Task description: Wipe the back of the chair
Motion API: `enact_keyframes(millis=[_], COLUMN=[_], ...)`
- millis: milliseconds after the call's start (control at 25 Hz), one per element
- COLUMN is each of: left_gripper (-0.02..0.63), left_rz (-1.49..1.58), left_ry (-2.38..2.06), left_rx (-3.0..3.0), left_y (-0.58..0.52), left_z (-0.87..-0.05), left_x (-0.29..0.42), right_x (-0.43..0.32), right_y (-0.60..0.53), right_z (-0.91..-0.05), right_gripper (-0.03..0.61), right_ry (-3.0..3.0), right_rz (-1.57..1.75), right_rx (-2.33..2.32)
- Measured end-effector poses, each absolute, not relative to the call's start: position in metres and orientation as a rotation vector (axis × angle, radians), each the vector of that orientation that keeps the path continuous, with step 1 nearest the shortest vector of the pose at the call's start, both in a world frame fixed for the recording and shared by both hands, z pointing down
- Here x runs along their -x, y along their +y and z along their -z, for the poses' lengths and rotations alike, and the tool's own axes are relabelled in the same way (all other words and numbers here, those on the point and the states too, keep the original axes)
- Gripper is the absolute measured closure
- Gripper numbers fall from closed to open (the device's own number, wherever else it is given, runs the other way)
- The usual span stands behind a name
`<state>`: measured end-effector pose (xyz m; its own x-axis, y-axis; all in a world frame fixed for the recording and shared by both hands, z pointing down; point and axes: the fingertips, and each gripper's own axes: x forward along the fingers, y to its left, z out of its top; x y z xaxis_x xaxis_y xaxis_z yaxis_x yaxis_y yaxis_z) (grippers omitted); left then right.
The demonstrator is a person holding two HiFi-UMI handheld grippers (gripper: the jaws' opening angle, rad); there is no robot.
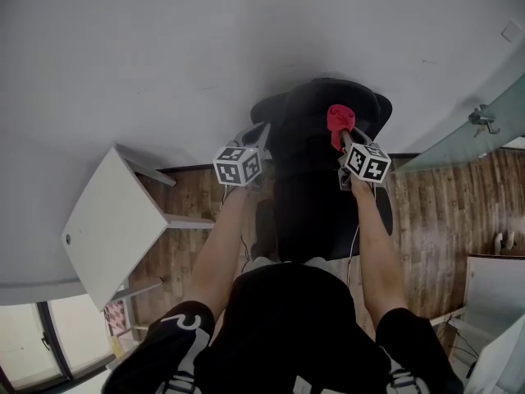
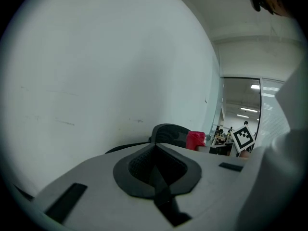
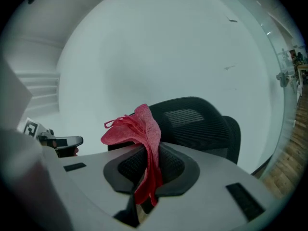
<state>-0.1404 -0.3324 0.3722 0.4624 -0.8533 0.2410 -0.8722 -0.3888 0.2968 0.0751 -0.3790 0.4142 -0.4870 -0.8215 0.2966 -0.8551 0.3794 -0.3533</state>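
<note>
A black mesh office chair [image 1: 324, 150] stands in front of me, against the white wall; its back and headrest [image 3: 192, 124] fill the middle of the right gripper view. My right gripper [image 1: 344, 138] is shut on a red cloth [image 3: 139, 138], held just above the top of the chair back. In the head view the red cloth [image 1: 339, 118] sits over the headrest. My left gripper [image 1: 261, 142] is shut with nothing in it, at the chair's left side. The chair's headrest [image 2: 169, 134] and the red cloth [image 2: 195, 140] show small in the left gripper view.
A white table [image 1: 111, 220] stands to the left over a wood floor [image 1: 447, 220]. A glass partition [image 1: 467, 134] with a metal fitting is at the right. The white wall [image 1: 205, 48] lies close behind the chair.
</note>
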Motion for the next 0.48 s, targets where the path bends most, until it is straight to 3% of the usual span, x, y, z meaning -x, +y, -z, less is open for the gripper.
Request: enact_keyframes(millis=[480], left_gripper=[0.588], left_rz=[-0.231], left_ry=[-1.385], left_rx=[-2.443], left_y=[-0.286], left_z=[-0.408], left_x=[0.224], right_x=[0.108], right_y=[-0.336], right_z=[-0.452], right_gripper=[0.522], right_ry=[-2.569], right_rz=[-0.614], right_rx=[-1.274])
